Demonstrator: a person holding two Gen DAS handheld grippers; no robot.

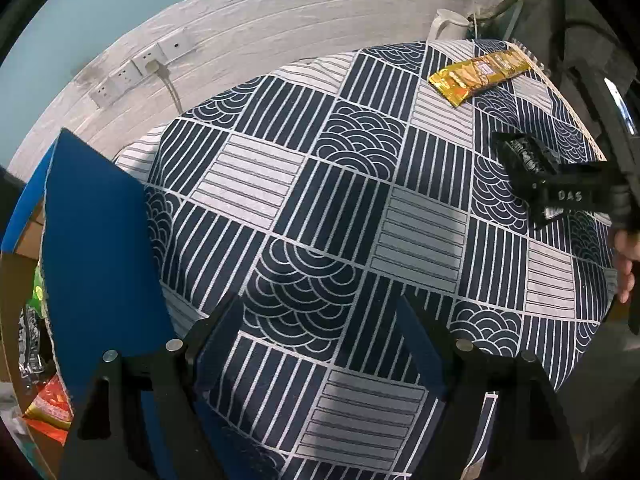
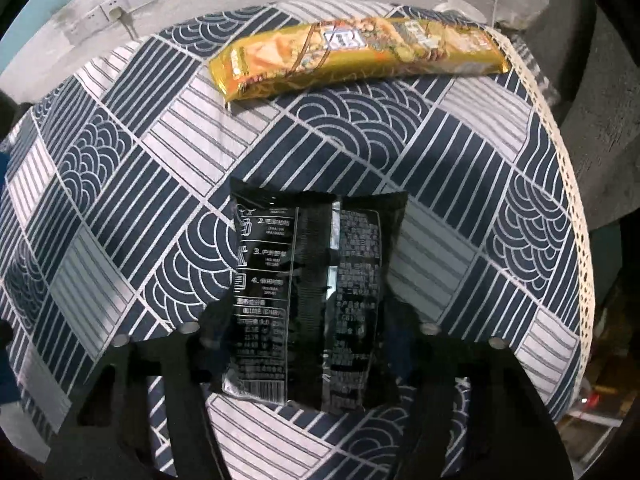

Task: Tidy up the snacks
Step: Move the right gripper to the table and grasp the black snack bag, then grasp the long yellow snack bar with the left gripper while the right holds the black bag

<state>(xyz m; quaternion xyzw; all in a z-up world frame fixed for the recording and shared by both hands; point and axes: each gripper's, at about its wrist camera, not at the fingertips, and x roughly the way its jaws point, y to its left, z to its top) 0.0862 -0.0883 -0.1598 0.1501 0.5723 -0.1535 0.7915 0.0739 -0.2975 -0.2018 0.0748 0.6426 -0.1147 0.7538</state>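
A black snack packet (image 2: 308, 280) lies on the patterned tablecloth (image 2: 120, 184), printed back side up. My right gripper (image 2: 308, 320) points straight down over it, its fingers against the packet's two long sides, shut on it. In the left wrist view that gripper (image 1: 536, 184) stands over the black packet (image 1: 524, 152) at the table's right. A long golden snack packet (image 2: 360, 52) lies beyond it near the far edge, also seen as the golden packet (image 1: 480, 74). My left gripper (image 1: 316, 312) hangs open above bare cloth, nothing between its blue pads.
A cardboard box with a blue flap (image 1: 100, 240) stands at the left, with several snack packs (image 1: 44, 408) inside. A white mug (image 1: 448, 24) sits at the table's far edge. Wall sockets (image 1: 140, 68) lie behind. A person's hand (image 1: 626, 264) holds the right gripper.
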